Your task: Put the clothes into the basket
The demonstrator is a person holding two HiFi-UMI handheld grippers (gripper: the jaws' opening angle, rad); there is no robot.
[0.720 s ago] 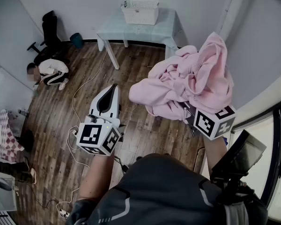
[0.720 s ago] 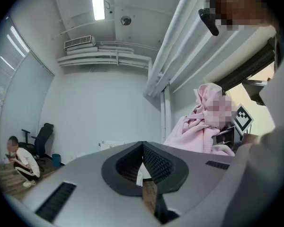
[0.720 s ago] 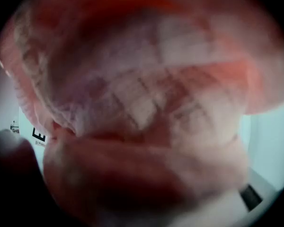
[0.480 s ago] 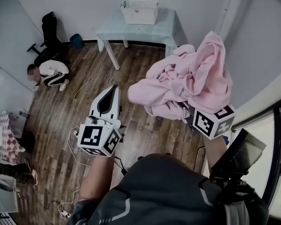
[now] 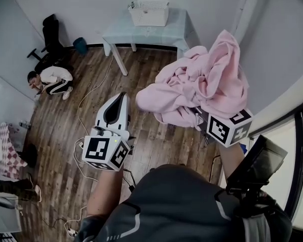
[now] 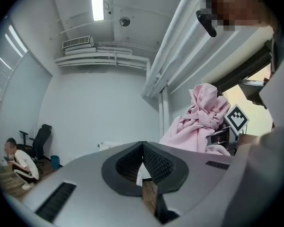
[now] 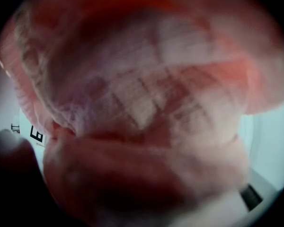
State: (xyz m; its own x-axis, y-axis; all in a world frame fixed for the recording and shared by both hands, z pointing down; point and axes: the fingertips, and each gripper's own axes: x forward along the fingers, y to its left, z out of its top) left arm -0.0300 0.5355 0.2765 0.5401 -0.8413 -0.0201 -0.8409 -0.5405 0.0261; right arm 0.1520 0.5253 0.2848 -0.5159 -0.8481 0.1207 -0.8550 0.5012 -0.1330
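With the right claw [image 5: 202, 120] clamped on the bundled pink garment [image 5: 202, 87] and the left claw [image 5: 122, 97] closed empty, carry the bundle high until directly over the white basket [image 5: 150, 12] on the far tabletop [image 5: 166, 32].

Pale table [image 5: 167, 32] on wood floor [image 5: 65, 110] at far wall, w/ white basket [image 5: 150, 12] on top.

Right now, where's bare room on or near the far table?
Table: bare in front of the basket and either side. Floor open between table and left gripper. Crowded: left corner, chair and crouching person; pink clothes hide the right.
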